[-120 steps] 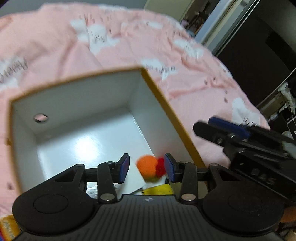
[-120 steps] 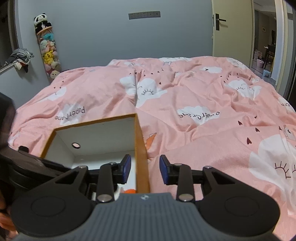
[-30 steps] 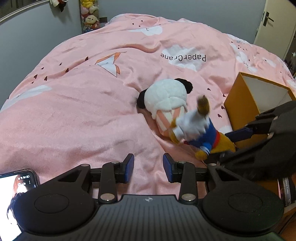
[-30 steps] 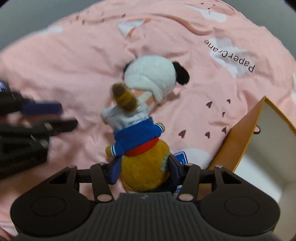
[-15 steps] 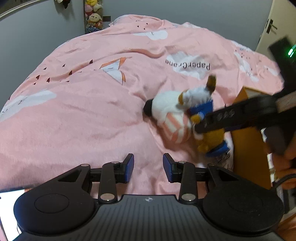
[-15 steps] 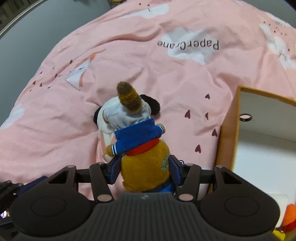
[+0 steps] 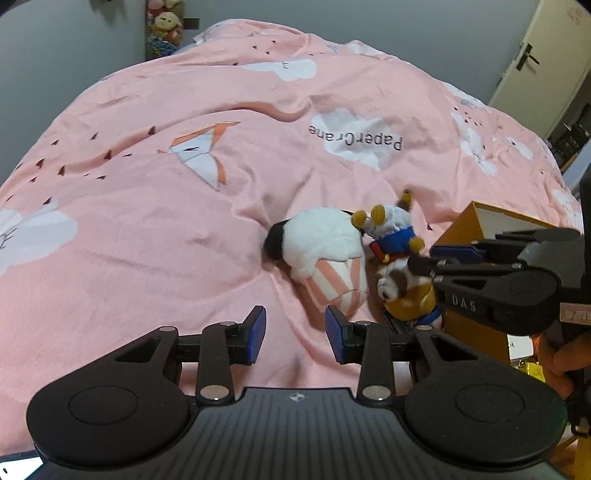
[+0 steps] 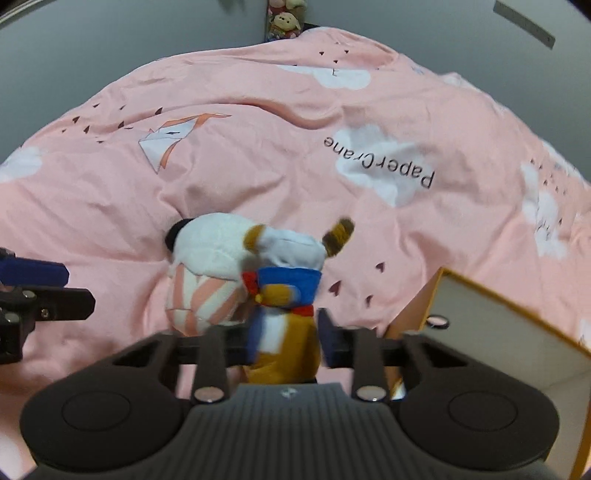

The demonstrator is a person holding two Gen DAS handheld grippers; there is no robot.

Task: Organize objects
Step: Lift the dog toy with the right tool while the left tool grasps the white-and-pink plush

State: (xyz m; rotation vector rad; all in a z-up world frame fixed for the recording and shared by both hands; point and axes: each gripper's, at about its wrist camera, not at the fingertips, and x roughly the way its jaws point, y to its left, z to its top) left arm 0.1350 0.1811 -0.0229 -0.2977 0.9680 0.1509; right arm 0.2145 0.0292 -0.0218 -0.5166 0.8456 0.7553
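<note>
A small plush dog (image 8: 284,321) with an orange body, blue jacket and white cap sits between the pads of my right gripper (image 8: 286,339). Its jaws are closing on the body, and the toy looks twisted and blurred. From the left wrist view the plush dog (image 7: 399,280) hangs at my right gripper (image 7: 428,258), beside the orange box (image 7: 476,221). A white panda plush (image 7: 325,254) with pink stripes lies on the pink duvet (image 7: 147,240), touching the dog. My left gripper (image 7: 293,334) is open and empty, just short of the panda's striped end.
The orange box (image 8: 509,332) has a white inside and stands open at the right. A person's hand (image 7: 557,362) holds the right gripper. A phone screen (image 7: 18,467) shows at the lower left corner. Soft toys (image 8: 288,18) hang on the far wall.
The right jaws have narrowed on the plush dog, which has twisted round between them. The left gripper has drawn a little closer to the panda, its jaws unchanged.
</note>
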